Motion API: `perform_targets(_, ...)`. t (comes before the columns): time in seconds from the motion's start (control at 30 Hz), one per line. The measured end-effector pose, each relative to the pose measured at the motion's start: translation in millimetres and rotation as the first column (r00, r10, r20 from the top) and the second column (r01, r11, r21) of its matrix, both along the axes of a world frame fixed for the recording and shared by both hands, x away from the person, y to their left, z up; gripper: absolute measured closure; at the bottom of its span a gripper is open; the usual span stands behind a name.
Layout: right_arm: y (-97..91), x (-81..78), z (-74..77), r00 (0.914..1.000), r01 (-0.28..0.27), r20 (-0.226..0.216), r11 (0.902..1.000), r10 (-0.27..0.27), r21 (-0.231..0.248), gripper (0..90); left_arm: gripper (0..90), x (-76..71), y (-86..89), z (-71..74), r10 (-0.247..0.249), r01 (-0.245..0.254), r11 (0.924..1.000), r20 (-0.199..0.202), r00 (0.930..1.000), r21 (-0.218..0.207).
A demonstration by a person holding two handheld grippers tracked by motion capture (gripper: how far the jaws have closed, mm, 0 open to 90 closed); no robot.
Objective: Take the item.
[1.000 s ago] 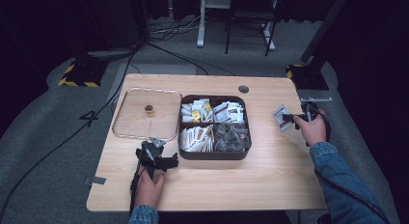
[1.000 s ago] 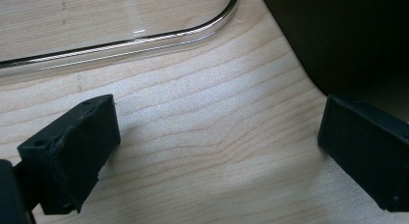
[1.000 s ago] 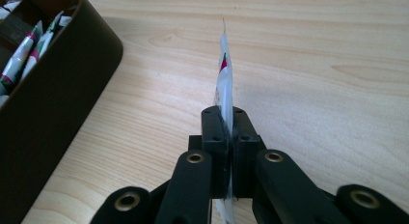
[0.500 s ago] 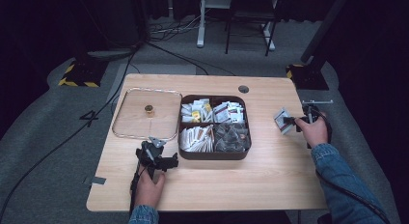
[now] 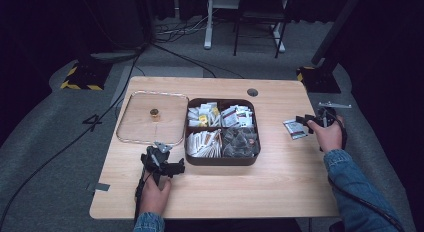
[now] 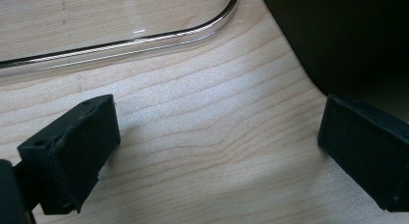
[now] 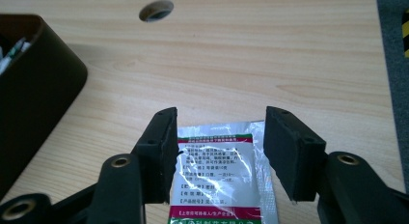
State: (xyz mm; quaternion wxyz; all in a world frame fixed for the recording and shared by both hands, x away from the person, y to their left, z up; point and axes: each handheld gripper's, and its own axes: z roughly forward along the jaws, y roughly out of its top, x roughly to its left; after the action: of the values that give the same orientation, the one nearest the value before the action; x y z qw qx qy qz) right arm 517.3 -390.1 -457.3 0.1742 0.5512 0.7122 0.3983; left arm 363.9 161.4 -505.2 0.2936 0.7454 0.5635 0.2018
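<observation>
We are releasing the sachet (image 7: 219,178) onto the table (image 5: 280,177): right gripper (image 7: 219,156) jaws have just been opening, left gripper (image 6: 212,156) jaws apart, empty; next we lift clear.

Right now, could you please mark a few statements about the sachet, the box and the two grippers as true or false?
1. The foil sachet lies flat on the table, right of the box. True.
2. The right gripper is clamped on the sachet. False: its jaws have just been opening and stand apart, the sachet lying between them.
3. The left gripper holds a sachet. False: its jaws are open over bare wood.
4. The clear lid lies left of the box. True.
</observation>
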Motion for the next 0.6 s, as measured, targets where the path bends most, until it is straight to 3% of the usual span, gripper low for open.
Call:
perform_targets(0.1, 0.1, -2.4, 8.1, 0.9998, -0.010, 0.018, 0.9997, 0.009, 0.022, 47.7, 1.4, -0.2, 0.0, -0.1, 0.000, 0.000, 1.0000, 0.000, 1.0000, -0.001)
perform_targets(0.4, 11.2, -20.9, 34.7, 0.9921, -0.109, 0.069, 0.9925, 0.105, 0.055, 47.8, 1.4, -4.7, 0.4, 0.0, 0.010, -0.010, 0.9999, 0.000, 0.9999, 0.000)
perform_targets(0.6, 20.6, -39.2, 47.6, 0.9809, -0.179, 0.092, 0.9803, 0.171, 0.083, 47.4, 1.4, -8.1, 5.6, -0.1, -0.034, 0.034, 0.9994, 0.003, 0.9994, 0.002)
